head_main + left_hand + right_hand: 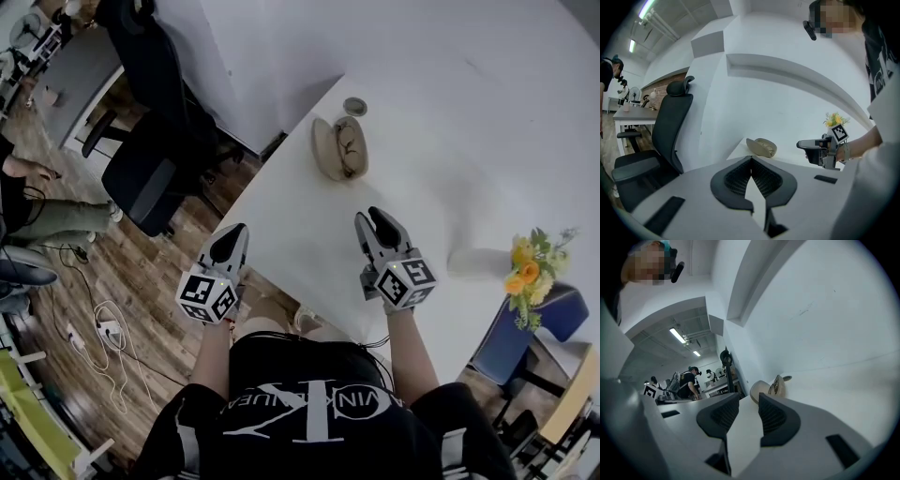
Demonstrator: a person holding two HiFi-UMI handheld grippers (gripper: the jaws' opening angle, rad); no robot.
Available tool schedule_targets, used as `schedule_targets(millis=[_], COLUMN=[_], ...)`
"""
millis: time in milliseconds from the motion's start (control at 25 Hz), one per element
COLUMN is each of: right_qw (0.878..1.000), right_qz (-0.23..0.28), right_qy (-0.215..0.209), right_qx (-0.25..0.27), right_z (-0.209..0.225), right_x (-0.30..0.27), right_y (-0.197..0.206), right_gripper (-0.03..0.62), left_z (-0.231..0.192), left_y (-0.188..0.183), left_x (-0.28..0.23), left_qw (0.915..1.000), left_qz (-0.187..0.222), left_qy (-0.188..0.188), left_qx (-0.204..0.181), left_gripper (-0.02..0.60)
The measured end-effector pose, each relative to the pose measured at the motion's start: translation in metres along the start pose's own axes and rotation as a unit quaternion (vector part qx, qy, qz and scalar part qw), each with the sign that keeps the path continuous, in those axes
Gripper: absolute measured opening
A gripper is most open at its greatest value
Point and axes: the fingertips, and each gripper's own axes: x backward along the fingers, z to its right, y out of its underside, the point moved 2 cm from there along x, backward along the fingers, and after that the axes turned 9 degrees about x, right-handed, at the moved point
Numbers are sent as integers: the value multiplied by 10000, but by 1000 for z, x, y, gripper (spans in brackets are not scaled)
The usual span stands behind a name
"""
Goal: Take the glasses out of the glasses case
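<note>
Task state: not begun, by my judgement; the glasses are not yet out of the case, and the whole extraction remains.
Table [422, 169]: white, bearing the case toward its far corner.
Right gripper [749, 401]: held low over the near part of the table, pointing toward the case but well apart from it. Its jaws stand a little apart with nothing between them.
Left gripper [751, 161]: at the table's near edge, level with the right one and aimed the same way. Its jaw tips are closed together and hold nothing.
Glasses case [337, 147]: tan clamshell, lying open on the table, untouched by either gripper.
Glasses [350, 145]: seated inside the open case; detail too small to confirm.
Small round object [354, 106]: just beyond the case; identity not determinable.
</note>
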Motion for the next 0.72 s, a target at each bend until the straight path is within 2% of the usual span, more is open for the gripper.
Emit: schedule_targets(millis=[240,560,720], right_qw=[10000,9997,9993], right_qz=[18,-29,-133], right_qy=[15,245,331], right_qx=[84,89,119], right_z=[0,7,9], right_x=[-6,-22,-38], right_y=[-4,-9,-10], right_gripper=[126,126,126], left_z=[1,-1,-3], left_y=[4,-13,-13], left_x=[-11,-42,-59], left_qw=[9999,9987,9972], left_qz=[-98,-101,-247], left_qy=[124,474,680], left_qx=[2,-123,-196], left_gripper=[15,15,15])
